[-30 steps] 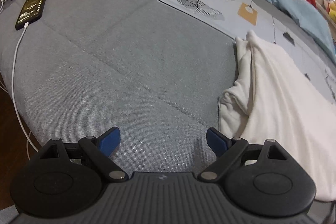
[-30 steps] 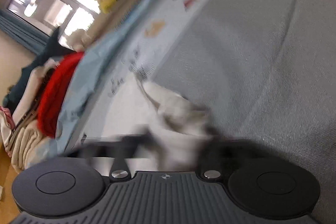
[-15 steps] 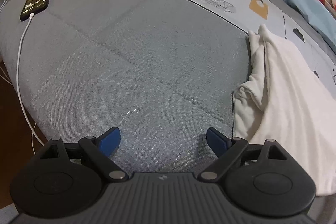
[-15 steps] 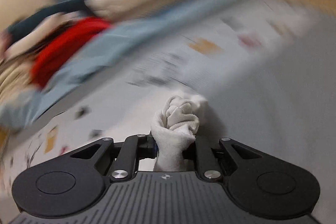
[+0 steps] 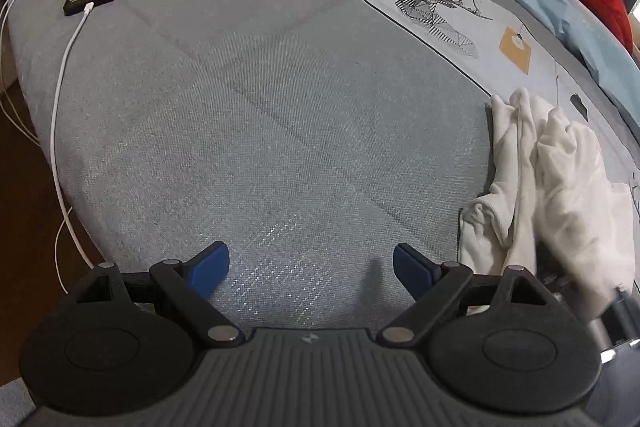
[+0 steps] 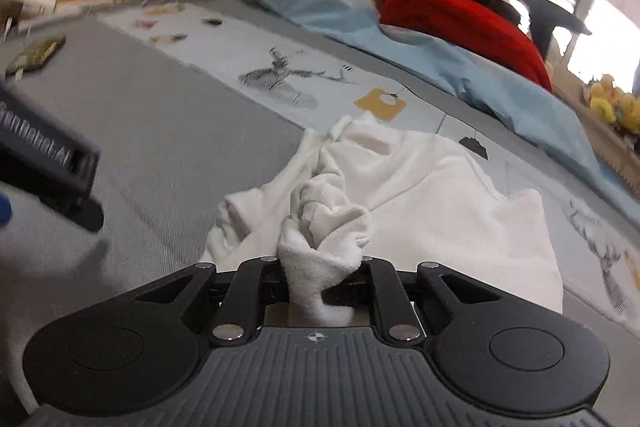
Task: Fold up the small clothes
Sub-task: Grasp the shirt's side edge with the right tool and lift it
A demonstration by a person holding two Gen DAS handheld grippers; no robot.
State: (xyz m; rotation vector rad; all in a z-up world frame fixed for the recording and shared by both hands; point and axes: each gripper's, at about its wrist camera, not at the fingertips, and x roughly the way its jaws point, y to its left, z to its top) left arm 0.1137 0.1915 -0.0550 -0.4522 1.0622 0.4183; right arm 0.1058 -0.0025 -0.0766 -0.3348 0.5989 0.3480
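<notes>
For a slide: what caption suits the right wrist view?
Right hand-held gripper pinching a bunched white garment above a grey bed.

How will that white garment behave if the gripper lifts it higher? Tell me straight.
Probably floppy: the white garment bunches into a soft wad where the right gripper pinches it. Likely light, since a small pinch already holds up a fold. It may drag and unfold, because most of it lies spread on the grey bed.
</notes>
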